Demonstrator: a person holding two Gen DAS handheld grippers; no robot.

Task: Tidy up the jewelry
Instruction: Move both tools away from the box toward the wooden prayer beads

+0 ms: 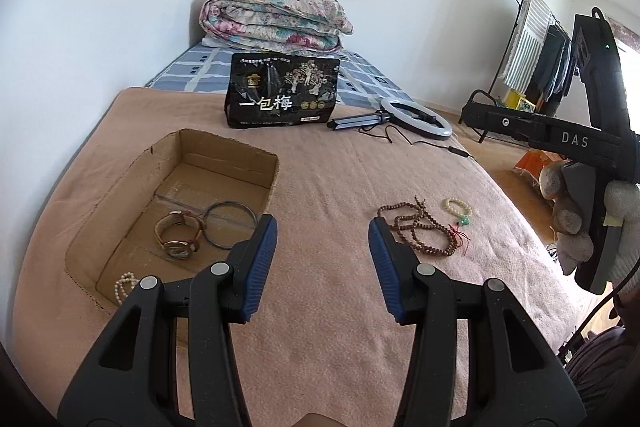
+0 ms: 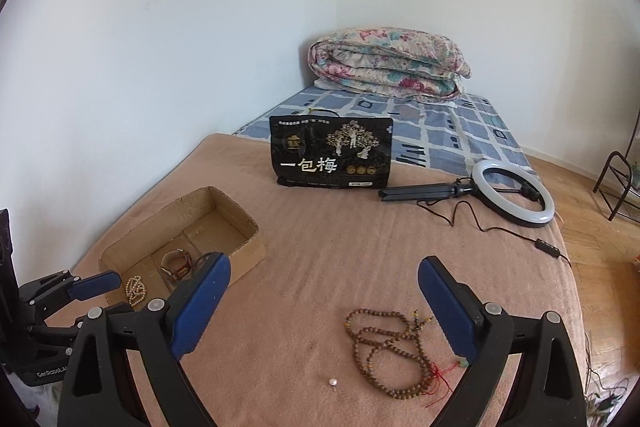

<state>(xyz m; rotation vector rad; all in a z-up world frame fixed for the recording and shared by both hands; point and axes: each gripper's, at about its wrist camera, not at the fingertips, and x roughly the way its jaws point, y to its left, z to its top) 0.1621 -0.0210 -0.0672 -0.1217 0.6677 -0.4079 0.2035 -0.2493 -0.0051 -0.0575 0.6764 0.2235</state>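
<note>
My left gripper (image 1: 322, 227) hovers open over the tan blanket, nothing between its blue pads. Left of it stands a cardboard box (image 1: 228, 151) holding a brown-strapped watch (image 1: 180, 233), a thin metal bangle (image 1: 228, 223) and a pearl bracelet (image 1: 124, 287). To its right lie a long string of brown wooden beads (image 1: 424, 231) and a small cream bead bracelet (image 1: 458, 211) with a green charm. My right gripper (image 2: 326, 279) is open above the brown beads (image 2: 392, 347), apart from them. A single loose pearl (image 2: 333, 381) rests on the blanket beside them.
A black snack bag (image 1: 284, 91) stands behind the box (image 2: 236, 223). A ring light (image 2: 514, 193) with tripod and cable lies at the back right. A folded floral quilt (image 1: 276, 21) sits by the wall. A gloved hand (image 1: 576, 227) holds the right gripper's body. A clothes rack (image 1: 532, 39) stands on the floor.
</note>
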